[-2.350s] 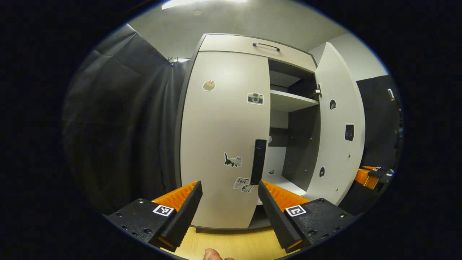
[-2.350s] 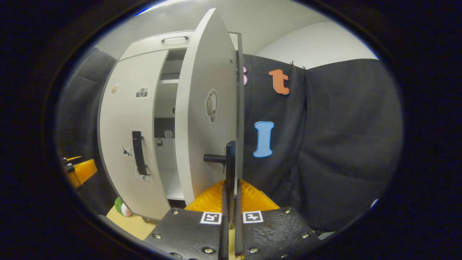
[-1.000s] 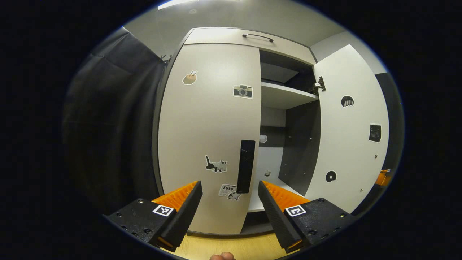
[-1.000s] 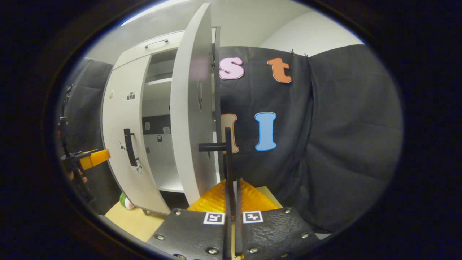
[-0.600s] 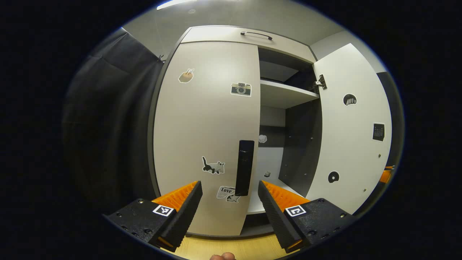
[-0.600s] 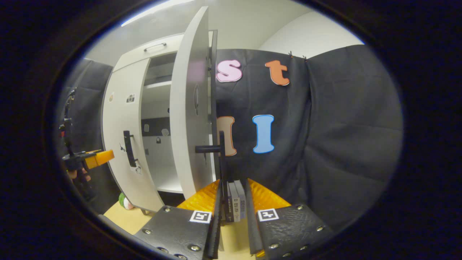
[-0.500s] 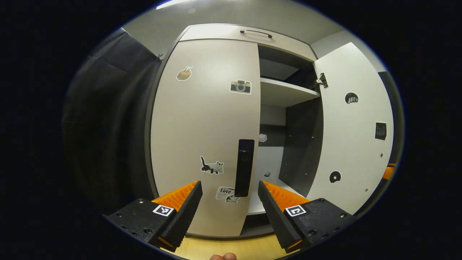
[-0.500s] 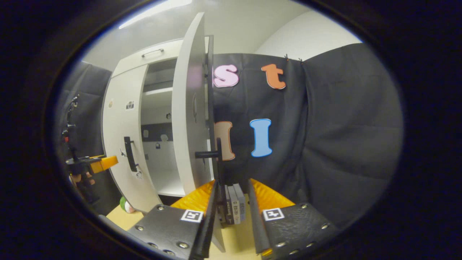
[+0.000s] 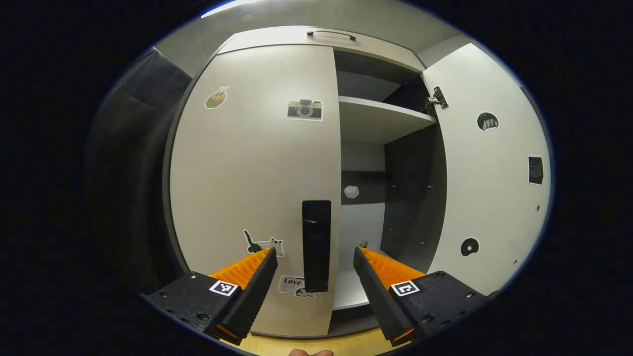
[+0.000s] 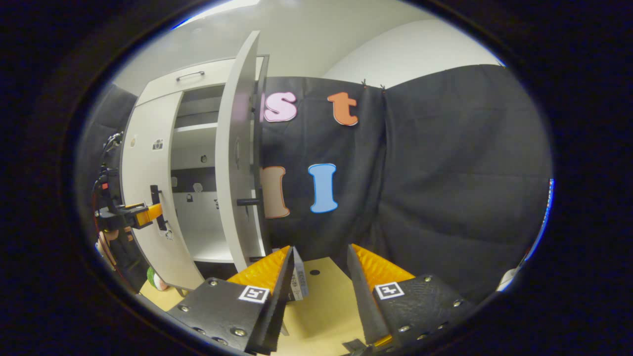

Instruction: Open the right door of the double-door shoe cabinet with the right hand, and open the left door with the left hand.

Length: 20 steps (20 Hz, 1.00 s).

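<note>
The pale shoe cabinet's left door [image 9: 257,163] is closed, with stickers on it and a black vertical handle [image 9: 316,244]. My left gripper [image 9: 314,267] is open, and the handle stands between its two orange-and-black fingers without touching them. The right door [image 9: 489,173] is swung wide open, showing shelves inside. In the right gripper view that door [image 10: 236,168] is seen edge-on with its black handle [image 10: 252,201], and my right gripper [image 10: 319,267] is open and backed away from it. The left gripper [image 10: 136,213] appears there at the left door's handle.
A white shelf [image 9: 376,118] and a dark inner wall [image 9: 410,198] fill the open half. A drawer with a handle [image 9: 331,33] tops the cabinet. Black cloth [image 10: 445,188] hangs to the right. Several books [image 10: 298,277] and a striped ball [image 10: 157,279] rest on the wooden floor [image 10: 321,301].
My right gripper let go of the right door's handle, opened and drew back. My left gripper closed in on the left door until its handle came between the fingers.
</note>
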Each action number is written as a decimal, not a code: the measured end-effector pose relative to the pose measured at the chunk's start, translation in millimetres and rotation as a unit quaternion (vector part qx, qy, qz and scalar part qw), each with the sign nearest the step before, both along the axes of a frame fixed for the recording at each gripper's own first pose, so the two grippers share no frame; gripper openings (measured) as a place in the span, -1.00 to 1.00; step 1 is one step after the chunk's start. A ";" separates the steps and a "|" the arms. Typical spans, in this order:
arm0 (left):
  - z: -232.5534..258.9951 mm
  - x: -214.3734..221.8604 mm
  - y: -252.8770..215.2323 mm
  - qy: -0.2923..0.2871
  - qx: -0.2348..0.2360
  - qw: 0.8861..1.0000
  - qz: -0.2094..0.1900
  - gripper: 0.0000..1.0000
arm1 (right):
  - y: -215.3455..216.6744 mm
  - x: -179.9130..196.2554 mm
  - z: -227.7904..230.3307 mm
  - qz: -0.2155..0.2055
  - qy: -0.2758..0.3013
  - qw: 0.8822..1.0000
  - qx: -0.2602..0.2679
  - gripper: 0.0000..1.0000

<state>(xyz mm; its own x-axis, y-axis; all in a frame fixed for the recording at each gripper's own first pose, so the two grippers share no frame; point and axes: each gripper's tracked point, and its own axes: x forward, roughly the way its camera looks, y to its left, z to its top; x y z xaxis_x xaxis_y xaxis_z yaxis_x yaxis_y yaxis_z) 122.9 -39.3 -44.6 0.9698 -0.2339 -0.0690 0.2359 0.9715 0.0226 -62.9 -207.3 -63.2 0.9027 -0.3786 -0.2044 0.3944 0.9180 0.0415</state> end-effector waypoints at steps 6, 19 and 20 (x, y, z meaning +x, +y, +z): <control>-8.4 17.8 5.1 -0.006 0.023 0.999 0.033 0.92 | -7.3 -38.0 -16.1 -0.044 0.012 0.999 0.024 0.14; -2.1 42.3 21.3 -0.022 0.044 0.996 0.071 0.92 | -11.5 -71.6 -42.1 -0.084 0.026 0.994 0.059 0.27; -5.4 43.9 22.5 -0.016 0.046 0.996 0.074 0.92 | -12.2 -74.2 -43.8 -0.086 0.028 0.994 0.061 0.28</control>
<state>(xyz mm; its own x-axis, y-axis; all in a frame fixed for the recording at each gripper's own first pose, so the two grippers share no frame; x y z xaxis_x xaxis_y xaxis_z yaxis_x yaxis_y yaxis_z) 166.8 -16.8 -50.1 0.9952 -0.0828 -0.0517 0.0884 0.9891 0.1176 -137.1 -219.5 -106.9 0.8130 -0.4956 -0.3056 0.5496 0.8265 0.1216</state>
